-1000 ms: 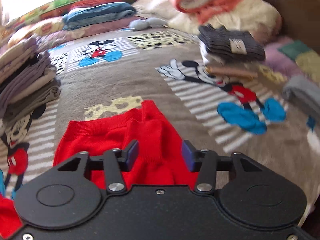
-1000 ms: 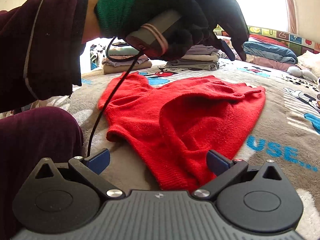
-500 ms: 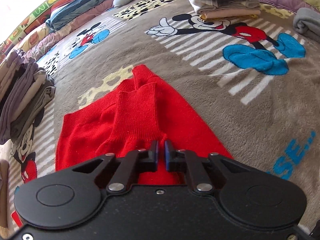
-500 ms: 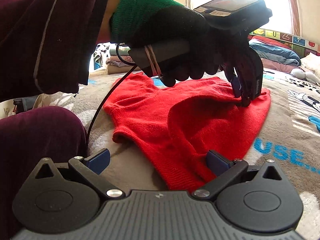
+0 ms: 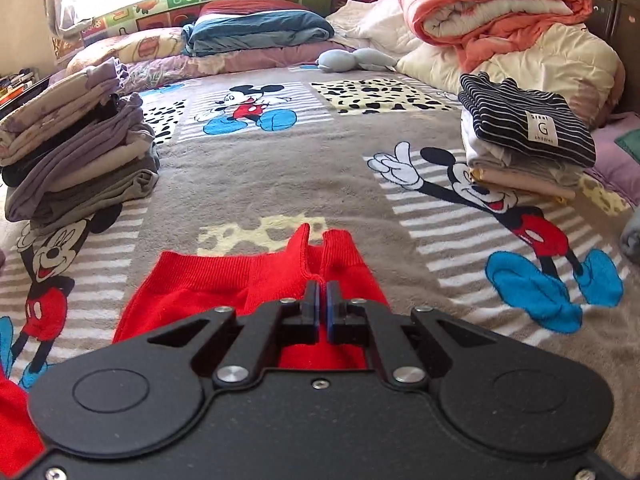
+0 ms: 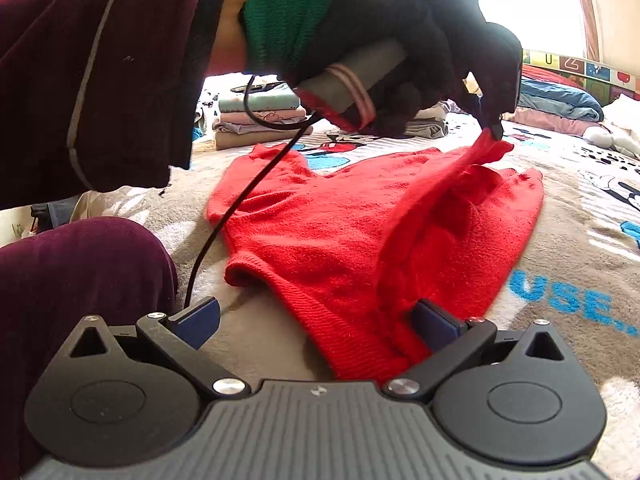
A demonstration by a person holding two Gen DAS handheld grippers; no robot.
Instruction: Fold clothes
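A red knit sweater (image 6: pixel 340 232) lies spread on the grey cartoon-print blanket (image 6: pixel 580 248). My left gripper (image 5: pixel 321 292) is shut on a fold of the red sweater (image 5: pixel 280 272) near its far edge. In the right wrist view that left gripper (image 6: pixel 496 130), held by a black-gloved hand (image 6: pixel 392 48), lifts the pinched fold off the bed into a raised ridge. My right gripper (image 6: pixel 316 316) stays low at the sweater's near hem, jaws wide open; its right pad (image 6: pixel 434 322) rests against the cloth without pinching it.
Folded stacks stand on the blanket: greys and mauves at left (image 5: pixel 76 160), a striped navy pile at right (image 5: pixel 524 132). Rolled bedding (image 5: pixel 492 8) and pillows (image 5: pixel 256 32) line the back. A dark-red sleeve (image 6: pixel 100 80) and knee (image 6: pixel 80 280) fill the left.
The left gripper came down onto the sweater, closed on a fold, and now has pulled that fold up off the bed. The right gripper has stayed put and open.
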